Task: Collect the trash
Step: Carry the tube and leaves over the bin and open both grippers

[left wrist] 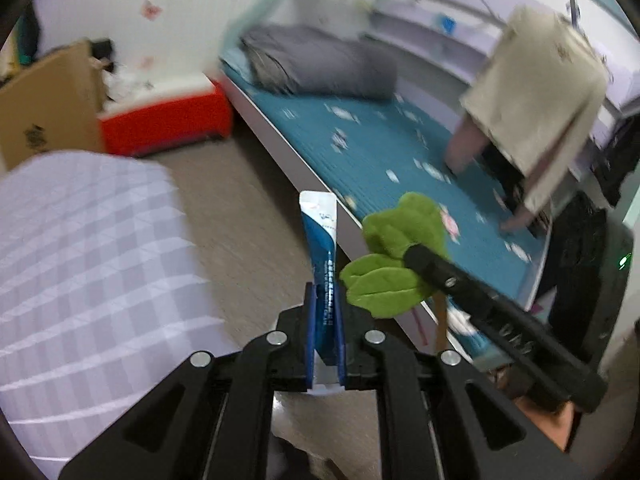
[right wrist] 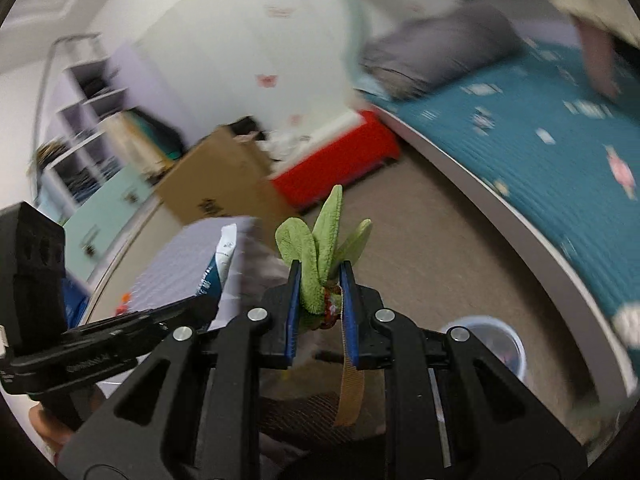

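My left gripper (left wrist: 323, 300) is shut on a blue and white sachet wrapper (left wrist: 320, 240) that stands up between its blue pads. The right gripper (right wrist: 320, 280) is shut on a green plush leafy piece (right wrist: 320, 240) with a tan ribbon (right wrist: 350, 388) hanging under it. In the left wrist view the same green plush piece (left wrist: 388, 264) shows at the tip of the right gripper's black arm, just right of the wrapper. The wrapper (right wrist: 222, 264) also shows left of the plush piece in the right wrist view. A white bin (right wrist: 492, 340) sits on the floor low right.
A bed with a teal cover (left wrist: 360, 148) and a grey pillow (left wrist: 316, 60) runs along the right. A red and white box (left wrist: 164, 116) and a cardboard box (left wrist: 48, 100) stand by the wall. A lilac checked cloth (left wrist: 88, 248) lies left. Clothes (left wrist: 536, 108) hang at right.
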Action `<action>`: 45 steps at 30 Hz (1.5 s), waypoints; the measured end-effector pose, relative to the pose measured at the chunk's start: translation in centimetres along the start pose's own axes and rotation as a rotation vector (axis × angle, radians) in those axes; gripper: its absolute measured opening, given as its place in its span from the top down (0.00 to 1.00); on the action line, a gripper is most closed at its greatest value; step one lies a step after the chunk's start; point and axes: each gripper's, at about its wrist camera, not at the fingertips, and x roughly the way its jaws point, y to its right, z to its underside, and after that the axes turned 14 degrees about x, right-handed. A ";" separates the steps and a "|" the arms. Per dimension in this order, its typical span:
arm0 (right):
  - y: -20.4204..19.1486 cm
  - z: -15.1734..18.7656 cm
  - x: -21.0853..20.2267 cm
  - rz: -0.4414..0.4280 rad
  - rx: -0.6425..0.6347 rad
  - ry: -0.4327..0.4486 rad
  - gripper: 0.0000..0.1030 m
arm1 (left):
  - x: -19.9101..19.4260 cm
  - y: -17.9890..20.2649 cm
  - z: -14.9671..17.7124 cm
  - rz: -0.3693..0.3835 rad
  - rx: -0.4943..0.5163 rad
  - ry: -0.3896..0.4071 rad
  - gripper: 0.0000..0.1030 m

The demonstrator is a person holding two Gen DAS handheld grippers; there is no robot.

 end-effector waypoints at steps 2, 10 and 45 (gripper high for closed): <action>4.0 1.0 0.3 0.068 0.048 -0.002 0.82 | 3.0 1.4 0.4 0.010 0.019 -0.043 0.92; 13.2 4.9 4.7 0.232 0.202 -0.093 0.82 | 16.2 5.1 4.2 0.014 0.046 -0.279 0.92; 22.0 7.1 8.3 0.366 0.386 -0.100 0.35 | 28.8 4.5 9.0 0.008 0.072 -0.513 0.92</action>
